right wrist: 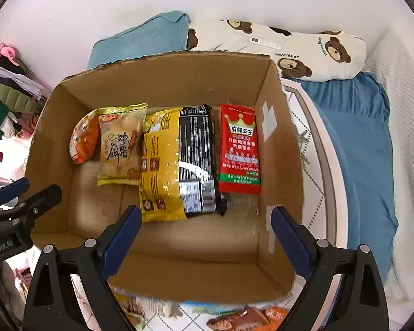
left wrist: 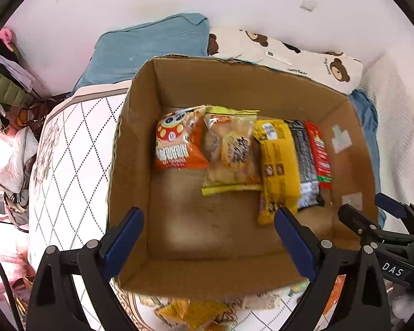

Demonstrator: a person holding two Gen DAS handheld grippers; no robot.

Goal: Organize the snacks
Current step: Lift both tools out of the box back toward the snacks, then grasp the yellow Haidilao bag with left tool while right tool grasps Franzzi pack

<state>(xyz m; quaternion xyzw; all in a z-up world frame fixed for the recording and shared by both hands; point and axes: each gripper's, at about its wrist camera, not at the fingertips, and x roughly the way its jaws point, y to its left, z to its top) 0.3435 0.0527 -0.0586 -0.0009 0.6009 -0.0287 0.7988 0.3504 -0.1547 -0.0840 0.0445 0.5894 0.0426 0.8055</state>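
Note:
An open cardboard box (left wrist: 140,127) (right wrist: 287,143) sits on a bed. Inside, in a row, lie an orange snack bag (left wrist: 176,140) (right wrist: 82,140), a clear-yellow biscuit bag (left wrist: 229,149) (right wrist: 118,143), a yellow packet (left wrist: 278,165) (right wrist: 157,162), a black packet (left wrist: 306,160) (right wrist: 198,154) and a red packet (left wrist: 321,154) (right wrist: 240,149). My left gripper (left wrist: 209,234) is open and empty above the box's near side. My right gripper (right wrist: 204,231) is open and empty above the box's near right part; it also shows in the left wrist view (left wrist: 372,209).
More loose snack packets lie on the quilted mattress in front of the box (left wrist: 196,314) (right wrist: 243,317). A teal pillow (left wrist: 151,49) and a bear-print pillow (right wrist: 303,49) lie behind the box. A blue blanket (right wrist: 358,143) is at the right. Clothes clutter the left (left wrist: 5,82).

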